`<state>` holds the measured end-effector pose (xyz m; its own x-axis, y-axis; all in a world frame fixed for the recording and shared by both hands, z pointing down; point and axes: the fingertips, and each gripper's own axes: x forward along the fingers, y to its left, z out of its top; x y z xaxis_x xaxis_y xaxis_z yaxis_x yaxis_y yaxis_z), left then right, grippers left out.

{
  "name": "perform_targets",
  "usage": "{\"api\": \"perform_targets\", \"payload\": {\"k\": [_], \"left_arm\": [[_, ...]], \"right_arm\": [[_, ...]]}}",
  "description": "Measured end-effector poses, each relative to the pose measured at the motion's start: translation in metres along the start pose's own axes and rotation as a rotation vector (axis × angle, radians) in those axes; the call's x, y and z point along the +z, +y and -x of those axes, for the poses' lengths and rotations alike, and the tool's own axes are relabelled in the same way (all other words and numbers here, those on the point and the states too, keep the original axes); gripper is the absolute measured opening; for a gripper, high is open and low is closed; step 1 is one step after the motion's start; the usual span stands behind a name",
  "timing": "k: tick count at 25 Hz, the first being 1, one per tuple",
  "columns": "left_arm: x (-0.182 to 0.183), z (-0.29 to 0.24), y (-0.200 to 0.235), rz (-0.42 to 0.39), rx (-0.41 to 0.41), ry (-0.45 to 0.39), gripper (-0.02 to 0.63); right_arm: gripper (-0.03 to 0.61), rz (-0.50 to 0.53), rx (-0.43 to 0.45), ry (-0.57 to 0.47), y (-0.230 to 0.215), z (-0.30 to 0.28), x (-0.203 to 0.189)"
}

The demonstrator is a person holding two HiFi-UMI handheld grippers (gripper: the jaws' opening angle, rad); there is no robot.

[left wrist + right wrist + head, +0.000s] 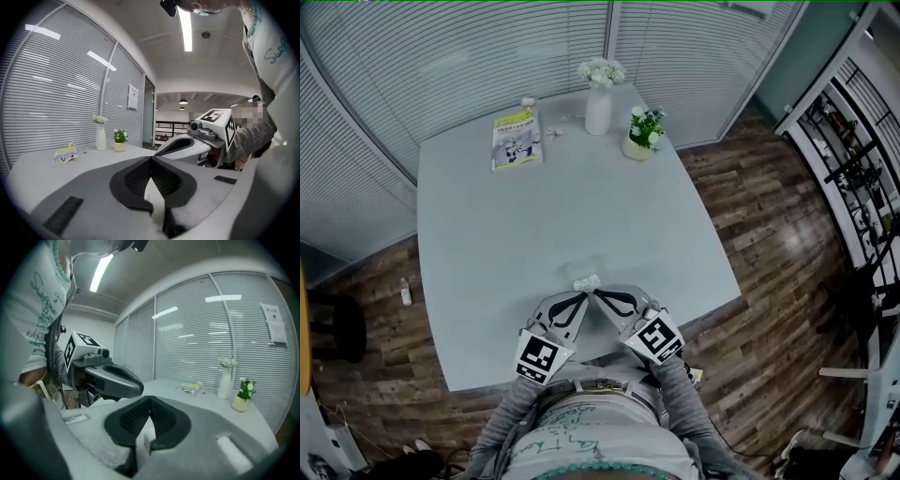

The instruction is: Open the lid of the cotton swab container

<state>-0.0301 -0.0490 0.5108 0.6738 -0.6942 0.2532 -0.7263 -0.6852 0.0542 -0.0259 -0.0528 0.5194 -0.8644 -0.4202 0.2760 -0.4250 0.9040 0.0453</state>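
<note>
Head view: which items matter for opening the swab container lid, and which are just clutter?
Job:
- cotton swab container
- left hand-held gripper, shut
- right hand-held gripper, shut

Lying about:
- booklet
- white vase of flowers
- potted plant
- bottle on the floor

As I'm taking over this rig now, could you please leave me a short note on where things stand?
Left gripper: shut, empty, over the near edge of the table.
Right gripper: shut, empty, beside it, tips angled toward each other.
Cotton swab container: on the table just beyond both tips; neither gripper holds it.
Done: nothing confirmed; the container shows too small to tell whether its lid is on.
Left: check the lid, then probably steady the container with one gripper and open the lid with the other.
Booklet, vase, plant sit at the far end.
</note>
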Motion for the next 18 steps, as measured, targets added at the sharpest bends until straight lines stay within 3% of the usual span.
{"api": "perform_targets", "payload": {"k": [9, 18], "left_arm": [[0.042, 0.015, 0.003, -0.025, 0.062, -0.101, -0.002], [0.073, 0.016, 0.013, -0.029, 0.116, -0.172, -0.002]], "right_arm": [[0.002, -0.025, -0.055, -0.132, -0.002, 0.013, 0.059], [0.002, -0.022, -0.089, -0.203, -0.010, 0.021, 0.091]]}}
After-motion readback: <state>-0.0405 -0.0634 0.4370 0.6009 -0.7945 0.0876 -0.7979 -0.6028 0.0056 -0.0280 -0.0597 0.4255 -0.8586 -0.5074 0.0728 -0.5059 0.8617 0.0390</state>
